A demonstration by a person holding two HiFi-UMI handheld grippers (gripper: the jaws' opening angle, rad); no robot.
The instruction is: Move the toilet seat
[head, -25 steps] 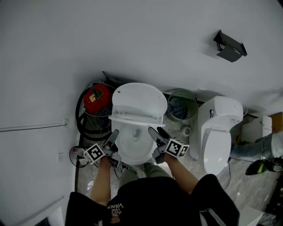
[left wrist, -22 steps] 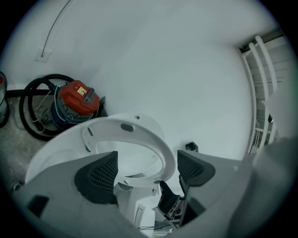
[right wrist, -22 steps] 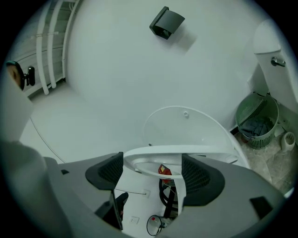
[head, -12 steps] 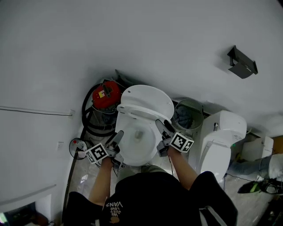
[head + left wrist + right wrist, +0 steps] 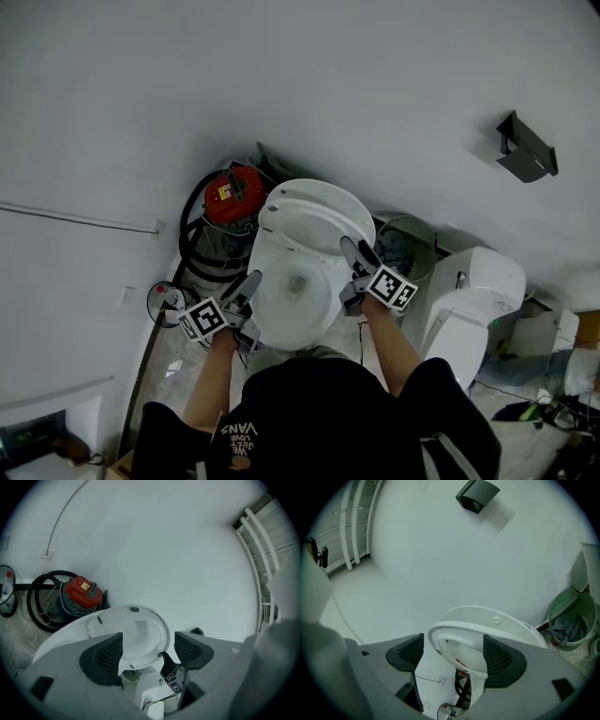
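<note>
From the head view, the toilet (image 5: 286, 314) stands against the wall, with its seat (image 5: 314, 217) tipped up toward the wall and the lid behind it. The left gripper (image 5: 248, 284) is by the bowl's left rim. The right gripper (image 5: 356, 251) is at the seat's right edge. A red vacuum (image 5: 232, 192) stands to the left of the toilet, a basket (image 5: 411, 246) to its right, and a second toilet (image 5: 473, 291) is further right.

In the left gripper view, the left gripper (image 5: 146, 651) has its jaws apart and closing. The pads touch nothing. The seat (image 5: 136, 634) shows past them, and the vacuum (image 5: 80, 592) is at the left.

In the right gripper view, the right gripper (image 5: 452, 656) has its jaws wide apart. The seat (image 5: 457, 641) lies in the gap between them, near both pads. I cannot see either pad pressing on it. The basket (image 5: 572, 618) is at the right.
</note>
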